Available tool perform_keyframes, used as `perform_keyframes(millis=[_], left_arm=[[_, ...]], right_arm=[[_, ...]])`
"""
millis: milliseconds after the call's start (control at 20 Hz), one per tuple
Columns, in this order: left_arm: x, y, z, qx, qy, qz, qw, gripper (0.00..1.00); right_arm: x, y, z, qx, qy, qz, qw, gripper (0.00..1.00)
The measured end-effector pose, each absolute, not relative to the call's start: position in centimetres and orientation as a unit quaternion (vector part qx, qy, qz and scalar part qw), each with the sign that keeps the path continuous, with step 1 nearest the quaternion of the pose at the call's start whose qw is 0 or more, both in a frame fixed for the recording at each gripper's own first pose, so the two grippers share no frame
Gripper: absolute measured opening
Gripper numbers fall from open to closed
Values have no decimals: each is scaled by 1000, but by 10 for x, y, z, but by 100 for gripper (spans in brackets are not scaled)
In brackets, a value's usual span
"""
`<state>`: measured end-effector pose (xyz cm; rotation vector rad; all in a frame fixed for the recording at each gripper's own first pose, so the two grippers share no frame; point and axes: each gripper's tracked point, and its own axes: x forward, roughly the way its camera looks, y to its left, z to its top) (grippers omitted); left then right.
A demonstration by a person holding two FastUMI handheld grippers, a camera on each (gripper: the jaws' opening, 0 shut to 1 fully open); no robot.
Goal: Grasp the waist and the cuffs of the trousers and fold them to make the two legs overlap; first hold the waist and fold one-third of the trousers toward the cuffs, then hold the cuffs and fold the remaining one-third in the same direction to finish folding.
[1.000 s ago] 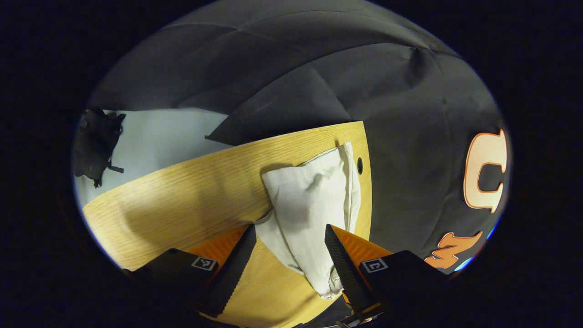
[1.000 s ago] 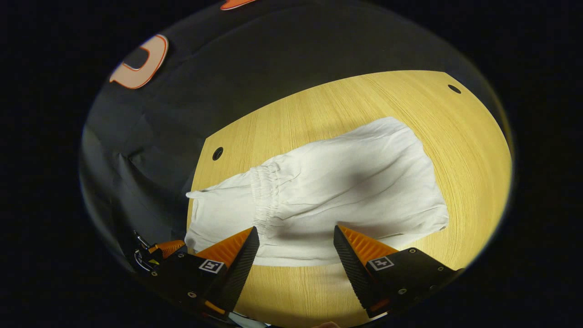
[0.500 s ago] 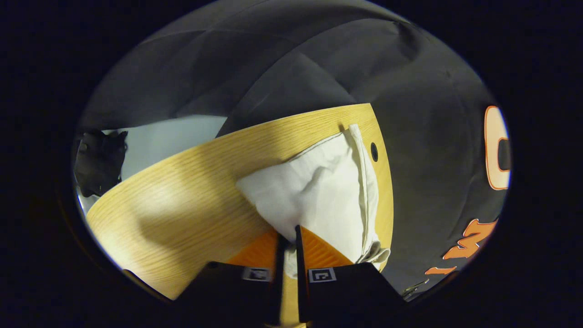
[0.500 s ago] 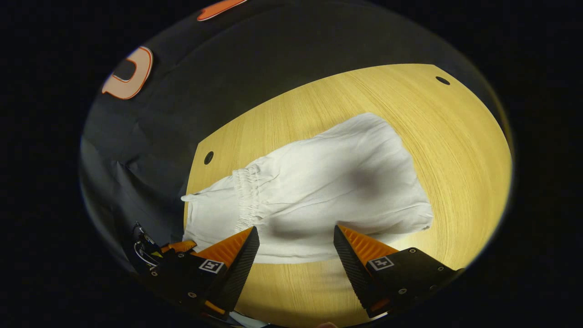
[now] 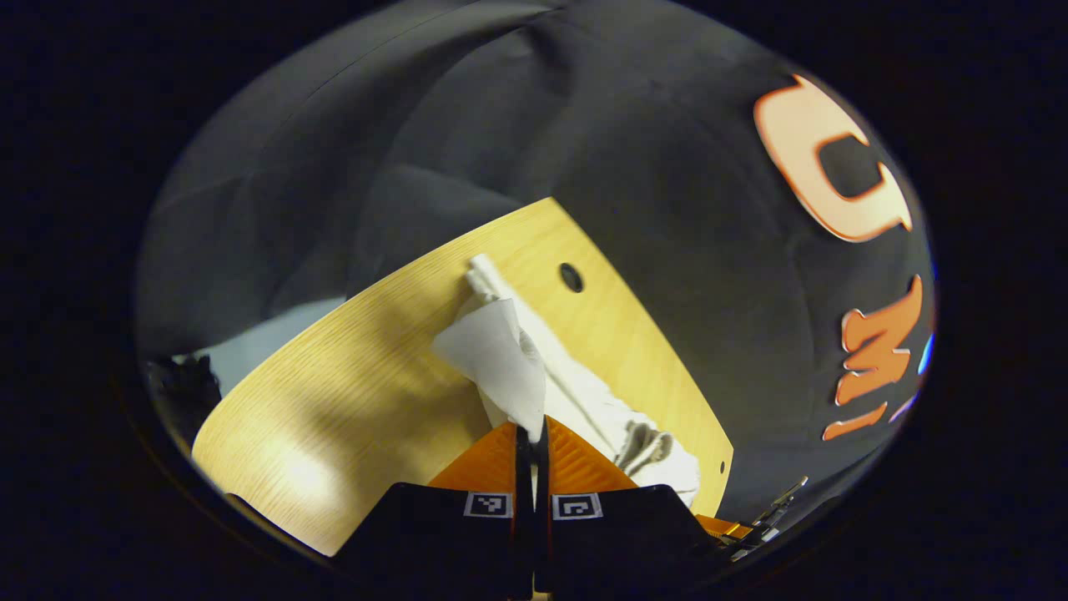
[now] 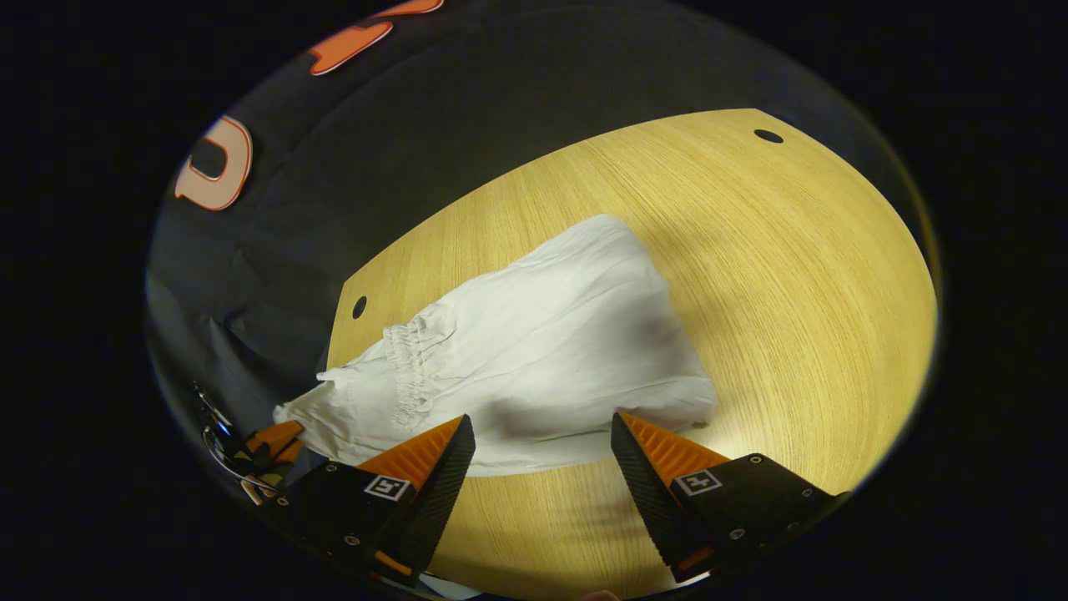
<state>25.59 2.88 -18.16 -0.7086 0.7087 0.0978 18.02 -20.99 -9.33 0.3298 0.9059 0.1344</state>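
The left tool [image 5: 531,434] is clamped tight on a corner of the white trousers [image 6: 534,351], its two fingers pressed together with a pinch of cloth between them. From that pinch the fabric rises just ahead of the tool as a small peaked flap, while the bunched, gathered waist lies just beside the tool on its right and the rest of the garment trails away ahead toward a far corner of the bench [image 5: 350,376]. A small round hole [image 5: 571,277] in the bench sits beyond the cloth.

The right tool [image 6: 538,438] stands wide apart, holding nothing, and hovers over the near edge of the trousers. Seen from it, the garment spreads ahead as one broad, creased panel, the elastic waistband to the left of the tool and the far end of the cloth ahead and to the right. The left tool shows low on the left, at the waist end.

The step in hand looks like the first fold, with the waist to be carried toward the cuffs. To do it well, the right tool would likely need to close on the other waist corner, so that both corners lift level. A one-sided lift risks twisting the panel and dragging the legs out of line. The cloth looks thin and limp, so a slow, low carry should keep the layers stacked, and the waist should be laid flat before either tool lets go.
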Motion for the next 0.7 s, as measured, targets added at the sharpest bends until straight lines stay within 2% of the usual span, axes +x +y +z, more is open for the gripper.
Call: perform_keyframes(millis=[300, 700], left_arm=[[282, -72, -107, -264, 307, -46, 913, 4], [310, -229, -114, -166, 330, -150, 917, 4]], right_arm=[[176, -259, -88, 176, 419, 52, 889, 99], [170, -351, -80, 211, 405, 21, 889, 99]])
